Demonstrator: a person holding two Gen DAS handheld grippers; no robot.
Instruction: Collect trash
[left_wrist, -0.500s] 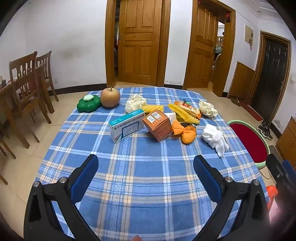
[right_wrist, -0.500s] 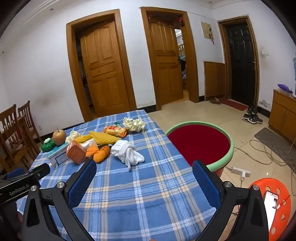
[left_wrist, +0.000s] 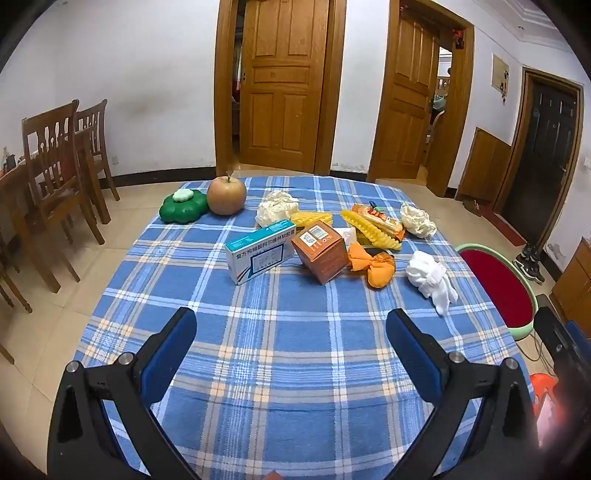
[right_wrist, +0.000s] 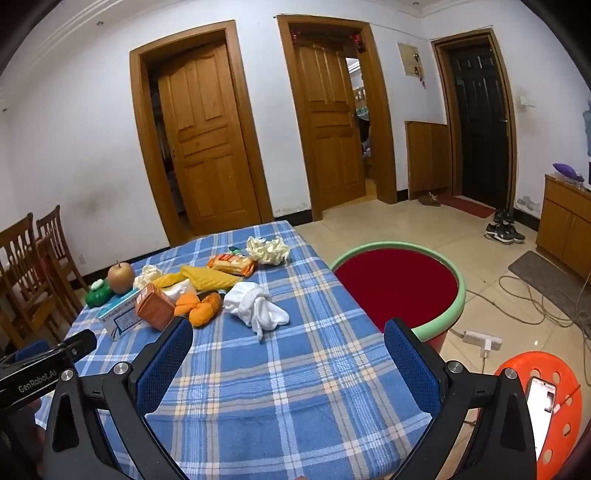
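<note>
Both tools, left (left_wrist: 291, 338) and right (right_wrist: 288, 347), gape wide and empty; grabbing the apple (left_wrist: 226, 195) at eleven o'clock instead of the white wad (right_wrist: 255, 301) would bin food.

In front of me the bench (left_wrist: 280, 354) is wearing a blue plaid cloth. Lying on it at the far left are a green flower-shaped container (left_wrist: 183, 206) and an apple (left_wrist: 226, 195), touching. Nearer the middle a white-and-teal medicine box (left_wrist: 258, 251) is sitting beside a tilted orange carton (left_wrist: 320, 251), with an orange wrapper (left_wrist: 375, 266), a white crumpled tissue (left_wrist: 432, 278), yellow packets (left_wrist: 369, 230) and cream paper wads (left_wrist: 276, 207) spreading around them.
</note>
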